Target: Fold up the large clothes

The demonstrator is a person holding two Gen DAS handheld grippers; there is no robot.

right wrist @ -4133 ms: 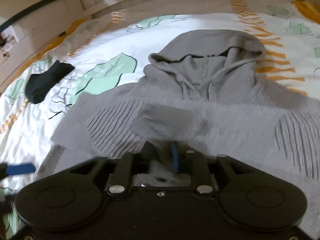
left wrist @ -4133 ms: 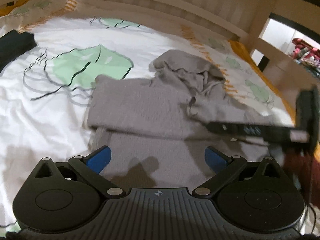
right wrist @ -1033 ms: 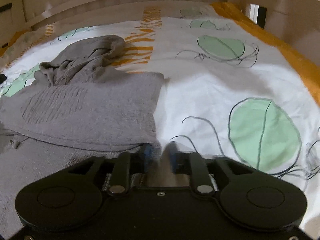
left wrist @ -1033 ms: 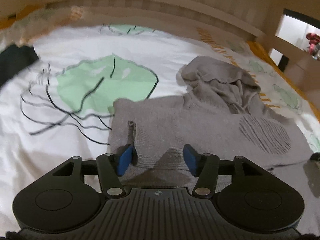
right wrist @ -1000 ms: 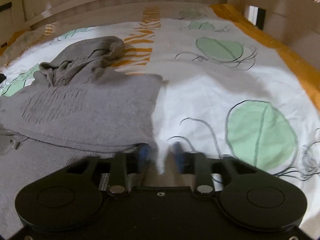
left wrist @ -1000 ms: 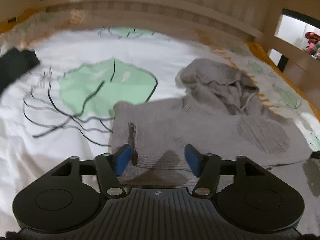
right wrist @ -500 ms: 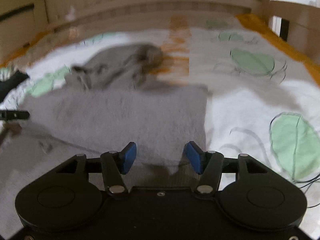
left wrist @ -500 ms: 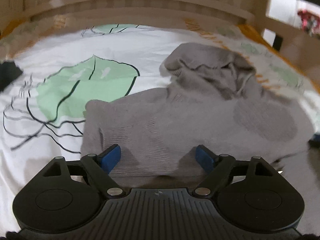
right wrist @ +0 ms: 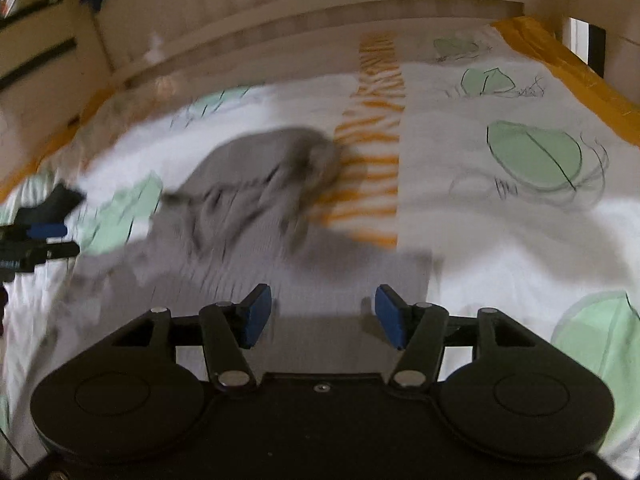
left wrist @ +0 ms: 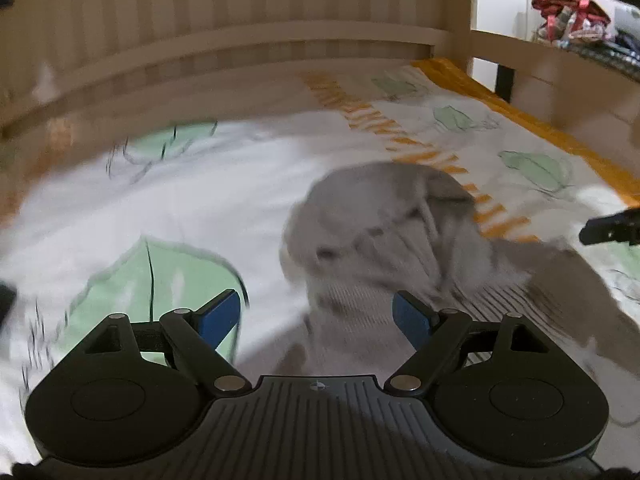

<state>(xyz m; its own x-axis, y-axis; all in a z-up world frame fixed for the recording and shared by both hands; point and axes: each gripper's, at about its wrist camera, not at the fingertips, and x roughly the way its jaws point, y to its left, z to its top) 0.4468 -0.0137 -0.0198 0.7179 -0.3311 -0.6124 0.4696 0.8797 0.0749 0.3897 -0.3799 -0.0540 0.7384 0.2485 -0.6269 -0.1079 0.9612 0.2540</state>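
both grippers have let go: a second ago the right gripper (right wrist: 322, 316) was pinched on the folded edge of the grey hoodie (right wrist: 256, 216) and the left gripper (left wrist: 316, 316) was half closed over its left edge, and now both sets of blue jaws are spread wide with nothing between them, lifted and aimed further up the bed sheet (right wrist: 500, 240). the hoodie lies flat on the sheet with its sleeves laid across the body and the hood (left wrist: 384, 208) bunched at the far end. the sleeve fold looks finished; judging by the new aim, the hood or a lengthwise fold comes next
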